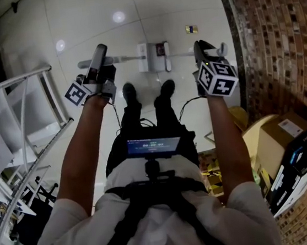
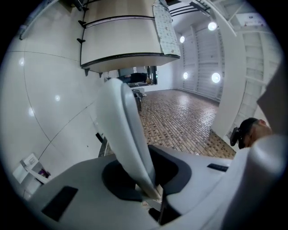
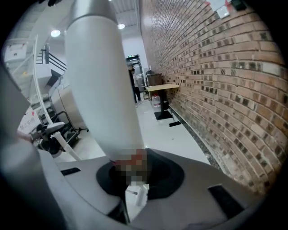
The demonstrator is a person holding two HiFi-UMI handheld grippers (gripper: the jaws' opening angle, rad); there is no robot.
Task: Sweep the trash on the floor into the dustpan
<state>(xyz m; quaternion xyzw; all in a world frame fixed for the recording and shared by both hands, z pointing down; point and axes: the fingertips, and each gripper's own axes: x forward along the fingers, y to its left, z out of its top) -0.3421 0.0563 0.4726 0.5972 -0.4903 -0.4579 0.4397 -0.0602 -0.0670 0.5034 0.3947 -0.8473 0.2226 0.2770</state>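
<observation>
On the white tiled floor ahead of my shoes lie two white heads side by side (image 1: 152,57), one with a dark red patch; which is broom and which dustpan I cannot tell. A pale handle (image 1: 120,58) runs left from them to my left gripper (image 1: 100,56), which is shut on it. That handle (image 2: 123,126) rises between the pads of the left gripper (image 2: 150,188). Another white handle (image 1: 217,48) reaches my right gripper (image 1: 204,49). The right gripper (image 3: 135,184) is shut on this thick handle (image 3: 101,90). A small scrap of trash (image 1: 191,29) lies farther out.
A brick wall (image 1: 281,31) runs along the right, with cardboard boxes (image 1: 288,130) at its foot. A white stair railing (image 1: 24,107) stands at the left. My shoes (image 1: 129,91) are just behind the tool heads. Far off by a table (image 3: 162,87) stands a person (image 3: 134,85).
</observation>
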